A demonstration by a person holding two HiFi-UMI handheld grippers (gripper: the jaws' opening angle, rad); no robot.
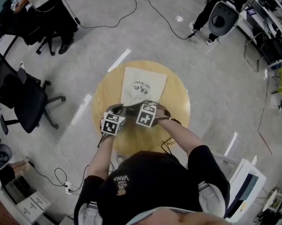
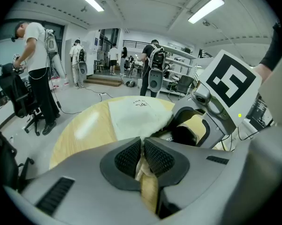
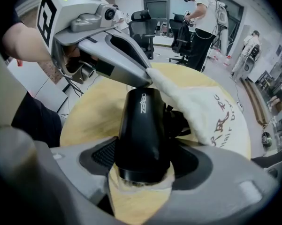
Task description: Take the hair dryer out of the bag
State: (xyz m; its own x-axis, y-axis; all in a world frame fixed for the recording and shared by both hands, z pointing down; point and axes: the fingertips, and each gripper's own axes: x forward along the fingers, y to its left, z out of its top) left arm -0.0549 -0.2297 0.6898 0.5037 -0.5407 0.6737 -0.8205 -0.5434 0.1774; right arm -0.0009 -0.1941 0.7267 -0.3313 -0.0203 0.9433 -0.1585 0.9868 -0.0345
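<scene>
Person's shirt [image 1: 150,182] sits closest under the head view, both grippers out front over the round table [image 1: 176,102]. Left gripper [image 2: 142,156]: jaws pinched on a fold of cream cloth at the bag [image 2: 133,116] mouth, holding that edge up and pinning the bag. Bag lies flat on the table, closed end pointing away from the person. Right gripper [image 3: 143,161]: clamped across the black dryer [image 3: 143,125] barrel, pads on both sides, pointing steeply down. Most of the barrel shows outside the cloth; its far end and the bundled cord [image 3: 178,121] sit at the mouth, partly under the raised flap. My read: grasp done, extraction maybe halfway. Left to do: pull the dryer toward the person until the cord is clear, with the left grip holding the bag back. Snag risk: cord catching on the cloth.
</scene>
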